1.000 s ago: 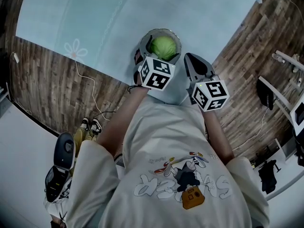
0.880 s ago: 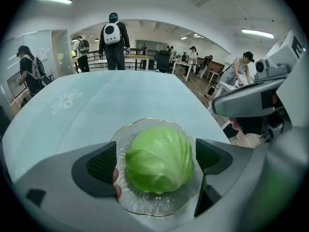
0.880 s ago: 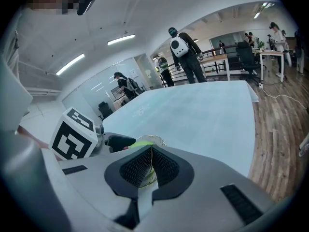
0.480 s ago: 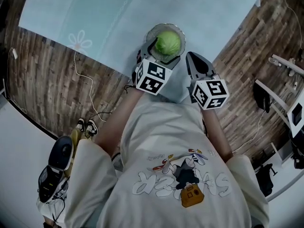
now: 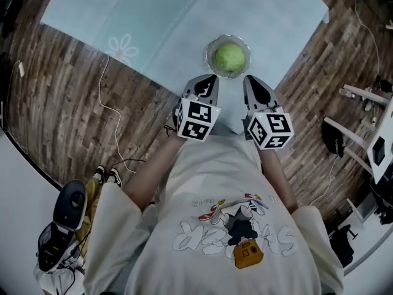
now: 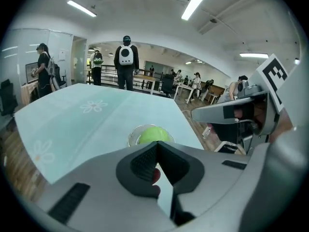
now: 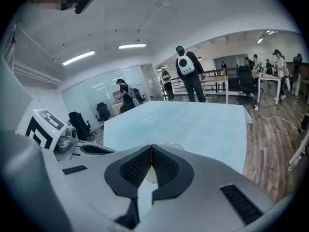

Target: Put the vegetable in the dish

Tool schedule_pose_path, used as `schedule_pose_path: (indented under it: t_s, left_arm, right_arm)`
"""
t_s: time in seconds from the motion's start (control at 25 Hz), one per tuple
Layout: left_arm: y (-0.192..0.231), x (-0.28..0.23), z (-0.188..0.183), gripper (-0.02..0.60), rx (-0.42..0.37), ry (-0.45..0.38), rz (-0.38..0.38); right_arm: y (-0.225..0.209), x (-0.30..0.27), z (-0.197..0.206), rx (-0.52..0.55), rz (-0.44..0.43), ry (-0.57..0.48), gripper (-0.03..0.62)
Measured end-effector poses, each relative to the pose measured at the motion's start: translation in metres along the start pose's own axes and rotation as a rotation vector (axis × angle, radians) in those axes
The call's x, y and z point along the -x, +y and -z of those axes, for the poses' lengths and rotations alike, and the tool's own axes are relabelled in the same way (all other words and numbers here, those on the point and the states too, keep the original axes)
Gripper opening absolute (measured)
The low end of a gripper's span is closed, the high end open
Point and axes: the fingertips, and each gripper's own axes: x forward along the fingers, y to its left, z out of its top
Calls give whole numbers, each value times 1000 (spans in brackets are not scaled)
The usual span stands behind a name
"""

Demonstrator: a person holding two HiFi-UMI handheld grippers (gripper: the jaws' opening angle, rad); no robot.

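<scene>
Two grippers hang just short of the dish [image 5: 210,49], on its near side, neither touching it; left gripper [image 5: 207,82] has just snapped its jaws together, pads meeting with nothing between them; right gripper [image 5: 253,82], the other side of the dish's near rim, has its jaws pressed together too, empty; the cabbage [image 5: 231,56], round and green, sits inside the dish; under the dish, a pale blue cloth [image 5: 178,23].

- The dish [image 5: 210,53] is seen as clear, glossy glass.
- The floor [image 5: 67,103] is laid in grained wood.
- The sheet [image 5: 184,23] is seen as smooth and matt.
</scene>
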Motion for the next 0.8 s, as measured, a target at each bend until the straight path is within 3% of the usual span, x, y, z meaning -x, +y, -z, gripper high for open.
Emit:
schedule_pose_path:
  t_s: [0.16,0.32,0.6,0.8]
  left_arm:
    - [-6,44,-5,6,3,-61,36]
    - [-5,69,4,6,-9,-55,27]
    - [-20,92,9,6,58,-89,-73]
    - [-81,92,12,6,142,-76,-41]
  right_arm:
    - [21,25,8,24,34,-13,23]
    - [31,43,25,-14,45,-10,23]
    - [42,59,10,54,-72,-55,23]
    - [32,100,20,75,-129,-63,23]
